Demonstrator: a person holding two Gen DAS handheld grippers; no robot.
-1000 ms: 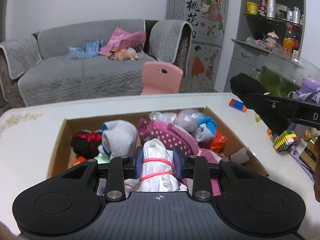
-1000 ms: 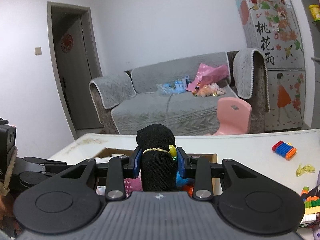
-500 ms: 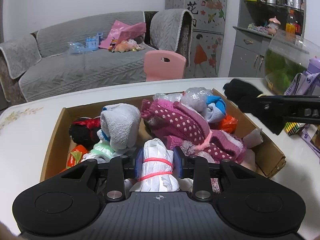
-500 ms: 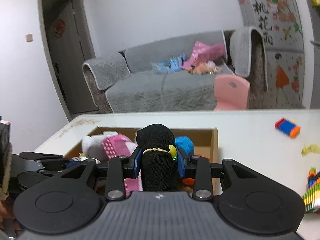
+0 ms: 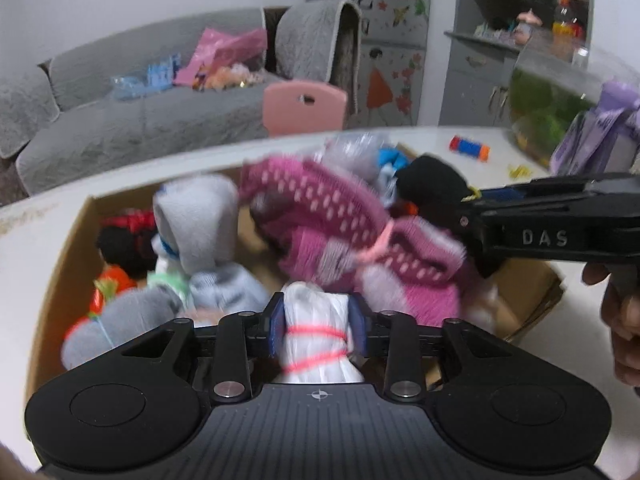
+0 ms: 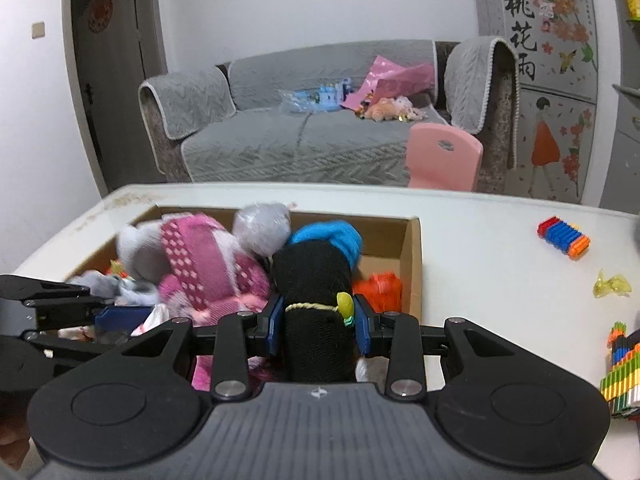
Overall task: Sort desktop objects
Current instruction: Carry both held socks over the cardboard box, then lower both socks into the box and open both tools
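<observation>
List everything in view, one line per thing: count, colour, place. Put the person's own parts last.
cardboard box: one, brown, on the white table
pink sock bundle: one, pink with pale dots, in the box
grey bundle: one, pale grey, left in the box
blue bundle: one, in the box, far side
block toy: one, red, blue and orange, on the table right of the box
sofa: one, grey, behind the table
pink chair: one, by the sofa
left gripper: shut on the white bundle
right gripper: shut on the black bundle
</observation>
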